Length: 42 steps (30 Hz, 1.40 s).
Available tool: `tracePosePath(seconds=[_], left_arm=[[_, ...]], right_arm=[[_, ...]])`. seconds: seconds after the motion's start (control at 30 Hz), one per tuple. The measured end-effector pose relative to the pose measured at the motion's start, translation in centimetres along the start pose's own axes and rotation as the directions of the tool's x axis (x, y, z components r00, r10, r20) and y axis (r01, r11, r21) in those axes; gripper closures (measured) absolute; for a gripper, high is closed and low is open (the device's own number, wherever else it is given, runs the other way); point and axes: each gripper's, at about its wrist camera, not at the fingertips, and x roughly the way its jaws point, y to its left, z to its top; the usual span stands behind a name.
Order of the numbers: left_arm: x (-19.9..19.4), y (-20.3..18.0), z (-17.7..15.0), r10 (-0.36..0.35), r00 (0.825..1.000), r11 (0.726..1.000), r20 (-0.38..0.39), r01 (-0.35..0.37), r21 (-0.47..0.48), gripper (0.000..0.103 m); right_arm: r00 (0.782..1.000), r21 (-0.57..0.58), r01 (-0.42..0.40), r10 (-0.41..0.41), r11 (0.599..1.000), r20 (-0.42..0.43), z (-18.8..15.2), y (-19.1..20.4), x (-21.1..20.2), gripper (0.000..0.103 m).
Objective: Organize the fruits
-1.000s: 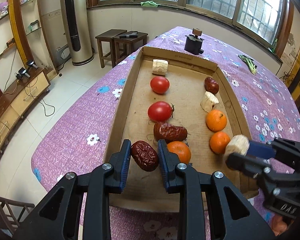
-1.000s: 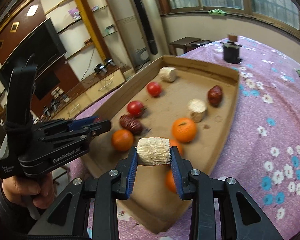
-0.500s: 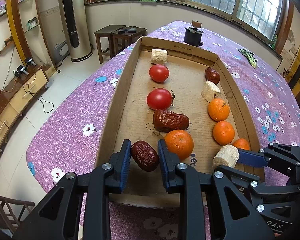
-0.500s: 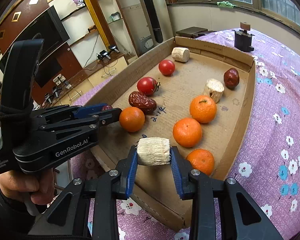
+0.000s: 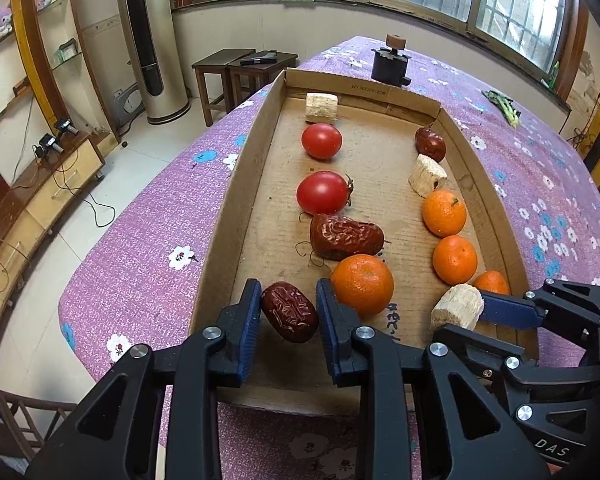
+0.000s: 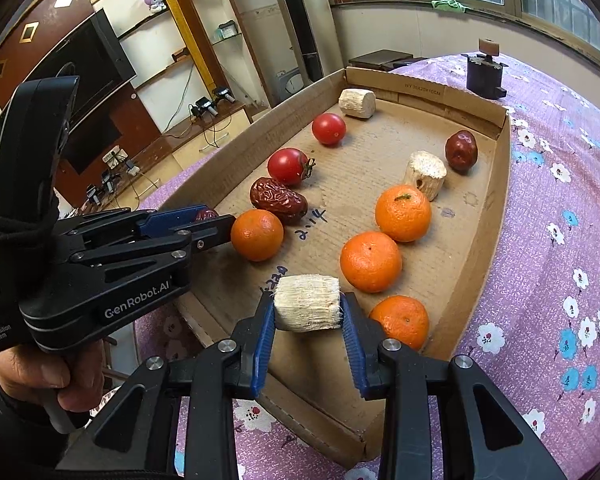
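Note:
A shallow cardboard tray point(image 5: 244, 200) point(image 6: 496, 216) lies on the purple flowered table. My left gripper point(image 5: 288, 312) is shut on a wrinkled red date point(image 5: 289, 312) above the tray's near left corner; it also shows in the right wrist view point(image 6: 216, 226). My right gripper point(image 6: 306, 314) is shut on a pale sugarcane chunk point(image 6: 306, 308) above the tray's near end, also seen in the left wrist view point(image 5: 457, 312). In the tray lie two tomatoes point(image 5: 323, 193), several oranges point(image 5: 362, 284), two more dates point(image 5: 345, 237) and two more cane chunks point(image 5: 321, 108).
A dark block with a wooden knob point(image 5: 390, 65) stands on the table behind the tray. Green leaves point(image 5: 500, 105) lie at the far right of the table. Two dark stools point(image 5: 240, 68) stand on the floor beyond the table's left edge.
Both grippers have pulled back toward the tray's near end, still holding the date and the cane chunk. The right gripper has dropped lower, nearer the left one.

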Motion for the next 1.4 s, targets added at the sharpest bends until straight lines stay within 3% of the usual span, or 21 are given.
tracePosePath(seconds=[0.13, 0.77, 0.87, 0.9, 1.07, 1.3, 1.4], left_arm=[[-0.1, -0.2, -0.1, 0.018, 1.000, 1.000, 0.005, -0.018, 0.008, 0.066], [-1.5, -0.3, -0.6, 0.023, 1.000, 1.000, 0.018, -0.024, 0.020, 0.055], [-2.0, -0.4, -0.7, 0.020, 0.999, 0.999, 0.038, -0.021, 0.026, 0.047], [-2.3, -0.4, -0.8, 0.029, 0.998, 0.999, 0.050, -0.031, 0.030, 0.040], [-3.2, -0.5, -1.0, 0.038, 0.996, 0.998, 0.082, -0.041, 0.040, 0.039], [-3.8, -0.9, -1.4, 0.045, 0.993, 0.997, 0.106, -0.052, 0.059, 0.039], [-4.1, -1.2, -1.6, 0.044, 0.993, 0.996, 0.113, -0.051, 0.067, 0.039]], right_arm=[[1.000, -0.001, -0.001, 0.001, 1.000, 0.003, 0.0, 0.1, -0.1, 0.065], [0.998, -0.005, 0.011, -0.011, 1.000, 0.055, -0.4, 0.0, -3.3, 0.058], [0.998, -0.022, 0.012, -0.011, 1.000, 0.063, -0.3, -0.2, -3.5, 0.050], [0.997, -0.031, 0.015, -0.013, 0.999, 0.072, -0.3, -0.4, -3.7, 0.045], [0.996, -0.063, 0.028, -0.022, 0.998, 0.090, -0.1, -1.3, -4.5, 0.041], [0.990, -0.133, 0.039, -0.021, 0.990, 0.136, 0.0, -2.2, -5.7, 0.023], [0.991, -0.180, 0.040, -0.016, 0.983, 0.136, -0.2, -2.1, -5.8, 0.022]])
